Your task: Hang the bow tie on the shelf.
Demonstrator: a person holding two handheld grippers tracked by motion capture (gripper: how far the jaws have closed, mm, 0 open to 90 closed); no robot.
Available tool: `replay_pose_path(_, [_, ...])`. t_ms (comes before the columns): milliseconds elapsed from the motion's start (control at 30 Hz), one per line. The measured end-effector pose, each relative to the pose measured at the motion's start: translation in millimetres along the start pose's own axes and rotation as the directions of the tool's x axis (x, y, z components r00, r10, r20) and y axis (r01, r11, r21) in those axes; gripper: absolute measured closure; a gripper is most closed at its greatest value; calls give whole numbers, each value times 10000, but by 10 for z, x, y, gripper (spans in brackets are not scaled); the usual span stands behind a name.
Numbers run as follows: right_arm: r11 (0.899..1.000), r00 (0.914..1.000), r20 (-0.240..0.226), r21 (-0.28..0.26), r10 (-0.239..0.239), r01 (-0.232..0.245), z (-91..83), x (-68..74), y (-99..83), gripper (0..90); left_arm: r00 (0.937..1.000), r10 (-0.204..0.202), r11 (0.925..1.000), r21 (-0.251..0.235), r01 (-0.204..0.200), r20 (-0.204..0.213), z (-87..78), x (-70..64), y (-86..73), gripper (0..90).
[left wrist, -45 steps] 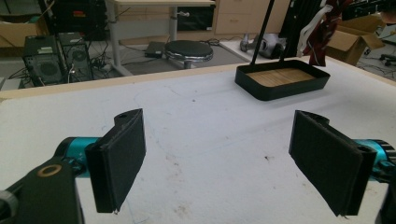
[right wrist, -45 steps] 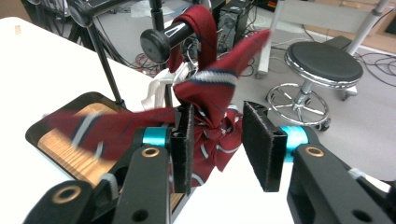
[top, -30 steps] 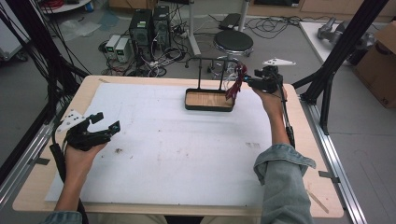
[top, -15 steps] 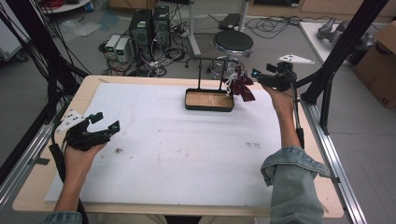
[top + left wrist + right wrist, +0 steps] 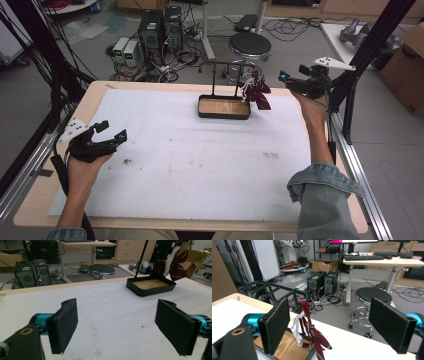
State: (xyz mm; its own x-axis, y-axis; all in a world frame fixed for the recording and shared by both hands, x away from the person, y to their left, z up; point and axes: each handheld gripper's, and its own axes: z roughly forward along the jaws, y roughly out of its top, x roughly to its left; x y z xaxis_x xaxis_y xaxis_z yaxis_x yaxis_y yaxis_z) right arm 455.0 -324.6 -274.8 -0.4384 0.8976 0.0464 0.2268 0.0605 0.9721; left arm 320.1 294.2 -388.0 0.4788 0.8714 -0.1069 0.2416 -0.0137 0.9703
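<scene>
Two colours mark the necktie point(image 5: 257, 92): dark maroon with pale stripes, plus a white strip of cloth point(image 5: 296, 327) knotted in with it. It hangs in a bunched knot from the black bar of a stand point(image 5: 223, 64), its loose end trailing down past the right rim of the stand's tray point(image 5: 223, 115), which has black walls and a wooden floor. The stand sits at the far middle of the white-covered table point(image 5: 200, 165).

My right gripper point(image 5: 292, 82) is raised at the far right corner of the table, jaws spread wide and holding nothing; the tie hangs just to its left, apart from it, and in the right gripper view it dangles near my left pad point(image 5: 277, 325), though I cannot tell quite how close. My left gripper point(image 5: 111, 132) rests low at the near left of the table, jaws likewise wide apart and empty, well away from the tie.
</scene>
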Motion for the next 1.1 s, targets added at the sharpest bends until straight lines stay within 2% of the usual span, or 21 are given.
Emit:
replay_pose_path(200, [9999,10000,13,-110,66,-66,-207,4,-64,141,10000,-30,10000,-75,29,-57,-32,-2,1,190])
replay_pose_path(267, [9992,10000,35,-398,87,-85,-293,0,-93,142,10000,34,10000,-43,-34,-57,-35,-5,3,190])
replay_pose_path(367, [9987,9998,-13,-471,173,-174,-410,-2,-126,137,10000,1,10000,-25,-1,-77,-29,-11,-3,191])
replay_pose_path(500, [9965,10000,-10,-827,96,-97,-568,18,-198,137,9999,59,10000,51,-58,-113,-17,-19,-15,189])
replay_pose_path(567, [9957,9999,-16,-918,126,-127,-654,26,-263,137,9999,55,10000,63,-55,-104,-18,-27,-18,189])
replay_pose_path(733, [9958,9996,277,-909,-114,139,-823,47,-432,137,9999,40,10000,67,-39,-140,-20,-14,-24,189])
replay_pose_path(933, [9941,9992,386,-1082,24,18,-991,92,-663,135,9998,33,9999,128,-31,-183,-11,-4,-32,189])
replay_pose_path(1100, [9931,9989,455,-1174,89,-35,-1098,182,-842,124,9998,53,9999,112,-51,-191,-18,-4,-28,189])
